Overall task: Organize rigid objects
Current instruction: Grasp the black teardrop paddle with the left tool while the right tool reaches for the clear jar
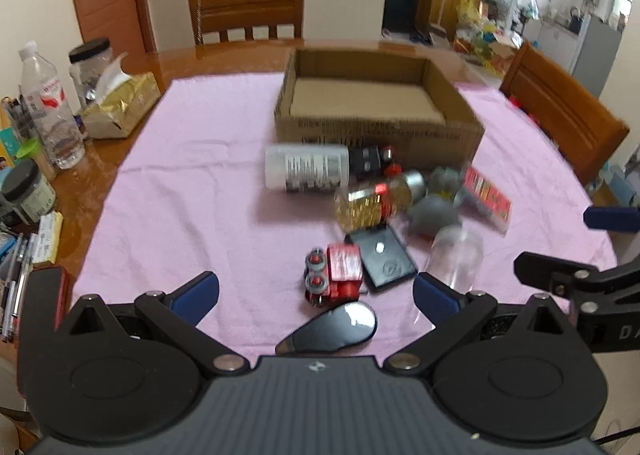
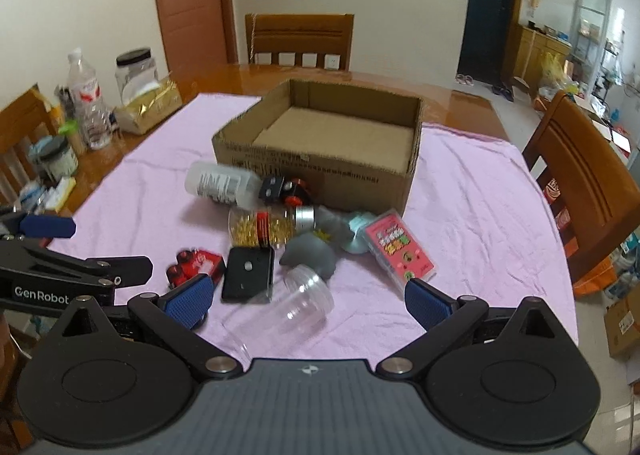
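An empty cardboard box (image 1: 376,131) (image 2: 320,175) stands on the pink cloth (image 1: 192,191) (image 2: 472,215). In front of it lie a white bottle (image 1: 306,168) (image 2: 220,183), a gold-filled jar (image 1: 376,201) (image 2: 268,229), a red toy truck (image 1: 336,271) (image 2: 196,263), a flat black case (image 1: 380,257) (image 2: 248,273), a clear cup (image 1: 456,259) (image 2: 296,305), a grey toy (image 1: 434,215) (image 2: 310,255), a pink card box (image 1: 486,195) (image 2: 400,249) and a black oval piece (image 1: 332,329). My left gripper (image 1: 316,297) is open just short of the truck. My right gripper (image 2: 306,299) is open around the cup.
A water bottle (image 1: 50,107) (image 2: 88,95), jars (image 1: 88,67), a gold tissue pack (image 1: 120,103) (image 2: 148,107) and small clutter line the table's left edge. Wooden chairs (image 1: 248,13) (image 2: 588,179) stand at the far side and right. Bare cloth lies left of the pile.
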`<state>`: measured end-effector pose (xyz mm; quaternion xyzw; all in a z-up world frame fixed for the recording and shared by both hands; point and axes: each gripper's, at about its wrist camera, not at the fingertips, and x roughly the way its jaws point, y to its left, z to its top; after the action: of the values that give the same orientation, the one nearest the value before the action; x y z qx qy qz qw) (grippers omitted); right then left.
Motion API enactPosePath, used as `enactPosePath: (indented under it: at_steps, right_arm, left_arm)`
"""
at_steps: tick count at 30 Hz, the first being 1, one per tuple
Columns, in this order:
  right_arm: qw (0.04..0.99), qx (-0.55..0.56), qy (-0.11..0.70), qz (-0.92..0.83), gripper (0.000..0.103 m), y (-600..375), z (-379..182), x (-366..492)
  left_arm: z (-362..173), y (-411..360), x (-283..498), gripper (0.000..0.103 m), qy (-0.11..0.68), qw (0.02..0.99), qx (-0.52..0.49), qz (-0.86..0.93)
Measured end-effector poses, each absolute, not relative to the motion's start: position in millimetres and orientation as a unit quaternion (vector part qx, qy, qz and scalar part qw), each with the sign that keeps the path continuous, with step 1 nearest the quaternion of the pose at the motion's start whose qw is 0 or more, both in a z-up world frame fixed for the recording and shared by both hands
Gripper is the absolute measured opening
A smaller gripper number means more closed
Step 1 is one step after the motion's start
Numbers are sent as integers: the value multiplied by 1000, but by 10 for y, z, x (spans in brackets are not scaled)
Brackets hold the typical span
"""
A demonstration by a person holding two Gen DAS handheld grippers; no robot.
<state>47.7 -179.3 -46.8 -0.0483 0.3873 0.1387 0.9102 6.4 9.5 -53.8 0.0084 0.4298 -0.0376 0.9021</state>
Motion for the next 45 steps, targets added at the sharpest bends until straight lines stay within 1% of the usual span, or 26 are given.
enactPosePath:
  at_steps: [9, 17, 22, 27, 30, 37, 45]
  right_arm:
    - [887, -45, 429, 164, 103, -1831, -816, 477]
    - [871, -80, 453, 173, 103, -1807, -901, 530]
    - [864, -115, 457, 177, 103, -1766, -876, 660]
    - [854, -112, 471, 189, 103, -1728, -911, 851]
    - [845, -115, 484, 195, 103, -1699, -973, 922]
    - [828, -130, 483, 252, 103, -1657, -959, 979]
    - [804, -127, 476, 332, 103, -1734, -930, 1227]
  left_arm:
    - [-1105, 34, 175, 102, 444, 894, 37, -50]
    - [-1407, 33, 222, 102, 463, 882, 69, -62]
    - [-1434, 226, 204, 102, 481, 872, 53, -75]
    - [-1424, 460, 264, 102, 498, 864, 50, -61]
    - [-1420, 556, 286, 102, 511, 857, 32, -51]
    - [-1366, 455, 313, 102, 510, 859, 11, -36]
    - [-1449, 363, 407, 102, 499, 866, -11, 21]
